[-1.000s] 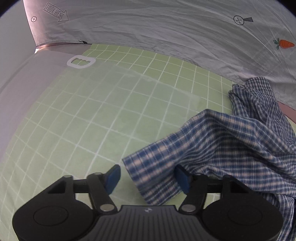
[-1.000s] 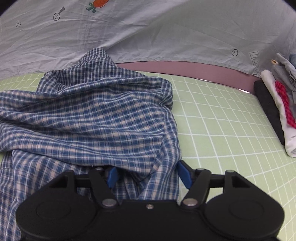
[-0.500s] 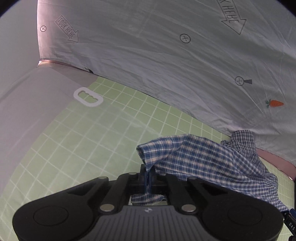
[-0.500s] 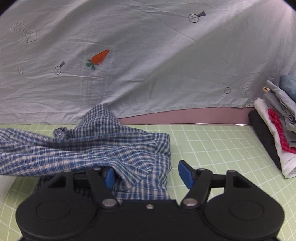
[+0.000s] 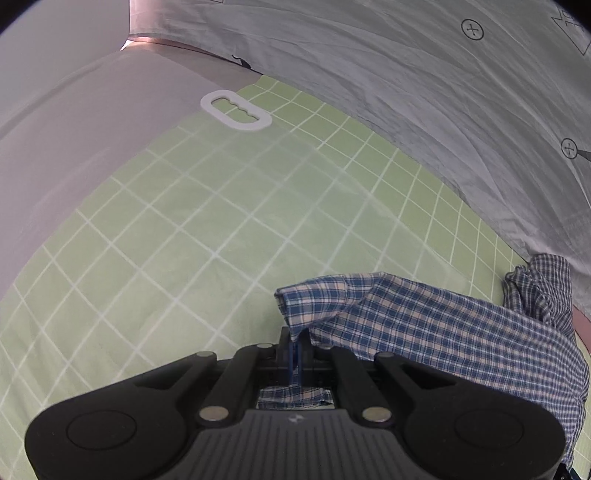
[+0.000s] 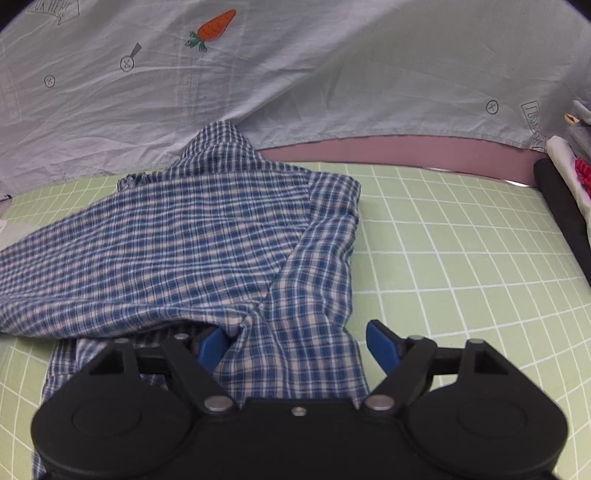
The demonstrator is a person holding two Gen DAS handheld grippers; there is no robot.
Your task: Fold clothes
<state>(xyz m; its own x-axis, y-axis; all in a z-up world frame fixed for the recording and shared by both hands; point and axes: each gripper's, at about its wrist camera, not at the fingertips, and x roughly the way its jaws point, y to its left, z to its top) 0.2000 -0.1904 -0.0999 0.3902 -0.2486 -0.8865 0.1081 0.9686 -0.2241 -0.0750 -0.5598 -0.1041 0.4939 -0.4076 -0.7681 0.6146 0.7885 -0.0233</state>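
A blue and white plaid shirt (image 6: 192,251) lies crumpled on the green grid mat (image 6: 461,266). In the left wrist view my left gripper (image 5: 294,350) is shut on an edge of the plaid shirt (image 5: 424,325), and the cloth stretches away to the right from the pinch, lifted off the mat (image 5: 184,240). My right gripper (image 6: 295,343) hovers over the shirt's near right part with its jaws opening. Cloth lies between the blue pads (image 6: 380,345) but they do not press on it.
A pale grey sheet (image 6: 332,74) with a carrot print (image 6: 212,27) hangs along the back. A stack of folded clothes (image 6: 565,192) sits at the mat's right edge. A white plastic handle piece (image 5: 236,110) lies on the mat's far left corner.
The left gripper closed on the shirt's edge and drew it leftwards, lifting the cloth. The right gripper's jaws widened and the shirt spread flatter under it.
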